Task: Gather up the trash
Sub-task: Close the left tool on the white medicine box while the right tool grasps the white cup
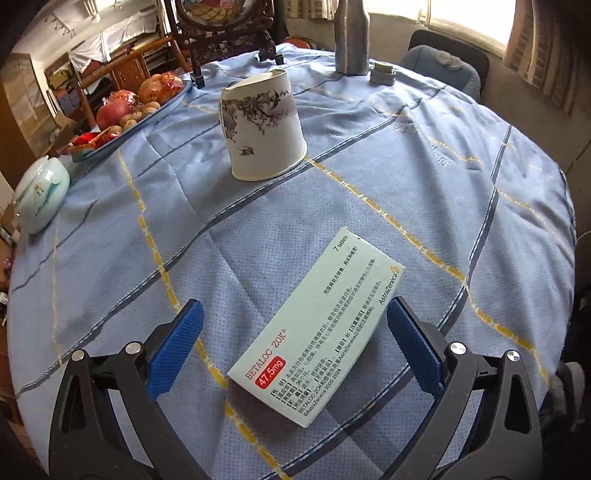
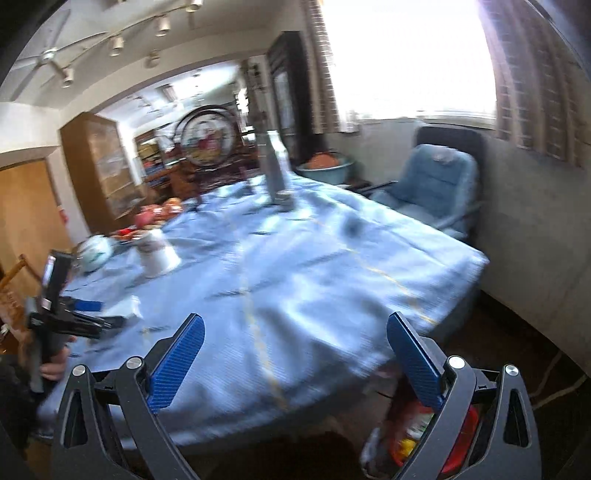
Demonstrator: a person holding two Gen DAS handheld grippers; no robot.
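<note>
A pale green Betaloc ZOK medicine box (image 1: pixel 314 328) lies flat on the blue checked tablecloth (image 1: pixel 406 166). My left gripper (image 1: pixel 295 314) is open, its blue fingers on either side of the box, apart from it. An upturned paper cup (image 1: pixel 264 125) with an ink bird print stands further back. My right gripper (image 2: pixel 295 325) is open and empty, above the table's near edge. In the blurred right wrist view the left gripper (image 2: pixel 79 314) shows at far left by the box (image 2: pixel 129 306), and the cup (image 2: pixel 159 254) behind it.
A fruit tray (image 1: pixel 125 110), a pale ceramic jar (image 1: pixel 40 195), a grey bottle (image 1: pixel 351 37) with its cap (image 1: pixel 382 72) and a carved stand (image 1: pixel 225 33) ring the table. A blue chair (image 2: pixel 436 184) stands behind. A red bin with rubbish (image 2: pixel 424 435) sits below the table's edge.
</note>
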